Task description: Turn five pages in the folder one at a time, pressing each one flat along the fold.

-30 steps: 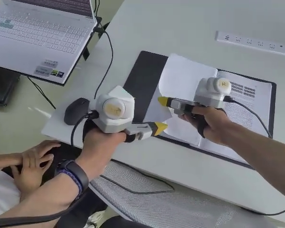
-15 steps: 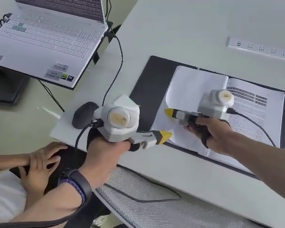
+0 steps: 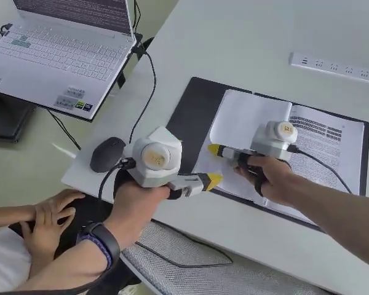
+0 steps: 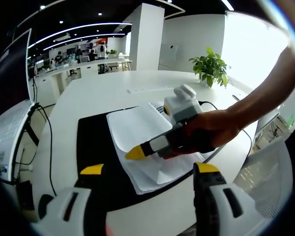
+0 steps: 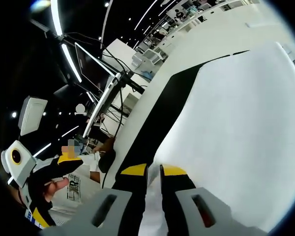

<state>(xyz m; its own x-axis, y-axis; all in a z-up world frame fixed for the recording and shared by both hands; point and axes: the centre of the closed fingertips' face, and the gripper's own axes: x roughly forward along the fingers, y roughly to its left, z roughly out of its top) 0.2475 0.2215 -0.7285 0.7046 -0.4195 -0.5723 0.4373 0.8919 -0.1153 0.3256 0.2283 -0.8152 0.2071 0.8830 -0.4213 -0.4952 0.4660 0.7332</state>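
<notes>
The white bench (image 3: 246, 37) was broad, with a power strip (image 3: 335, 66) lying near its far edge. A laptop (image 3: 67, 43) stood open to the left, and a dark mouse (image 3: 107, 153) rested on the bench's corner. A mesh chair (image 3: 190, 264) sat below the near edge. Beyond were a white pillar (image 4: 145, 37), a potted plant (image 4: 211, 71), long ceiling light strips (image 4: 88, 27) and a bright window (image 4: 250, 49).

Left gripper (image 4: 149, 169) jaws spread wide | right gripper (image 4: 135, 153) in a hand, yellow tip at white page (image 4: 132, 123) | black folder (image 4: 91, 142) lying open
</notes>
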